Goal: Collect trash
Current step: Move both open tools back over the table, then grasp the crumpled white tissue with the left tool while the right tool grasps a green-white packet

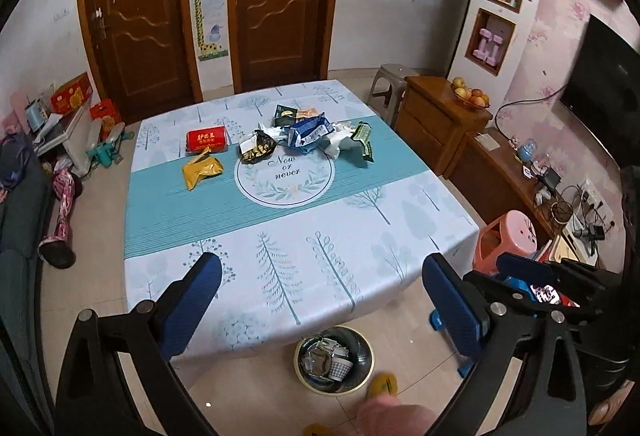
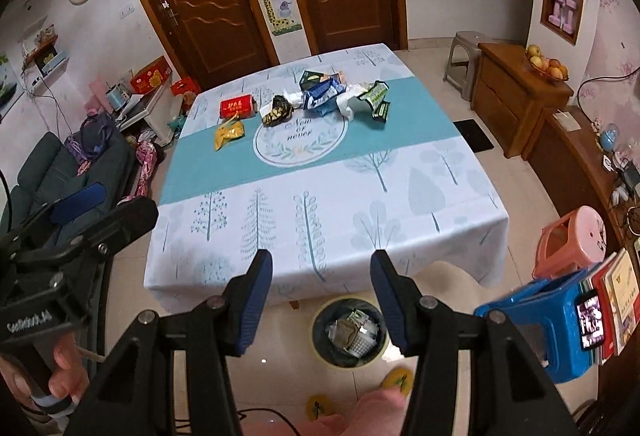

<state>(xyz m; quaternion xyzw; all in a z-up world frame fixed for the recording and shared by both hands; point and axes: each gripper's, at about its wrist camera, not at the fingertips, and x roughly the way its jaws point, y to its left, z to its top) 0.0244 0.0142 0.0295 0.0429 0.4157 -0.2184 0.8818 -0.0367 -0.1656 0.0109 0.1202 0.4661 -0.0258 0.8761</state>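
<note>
Crumpled snack wrappers [image 1: 308, 133] piled mid-tabletop [image 1: 360, 236]; round metal trash bin [image 2: 350, 332] on floor below; left gripper [image 1: 320, 300] and right gripper [image 2: 320, 296] fingers spread wide, holding nothing.

You see two brown doors [image 1: 208, 7] in a white wall, a pale tile floor [image 2: 448, 103], a wooden cabinet [image 2: 516, 95] and a pink stool [image 2: 576, 240].

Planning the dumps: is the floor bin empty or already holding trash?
Partly filled: the bin already holds crumpled wrappers and paper, seen from above in both views.
</note>
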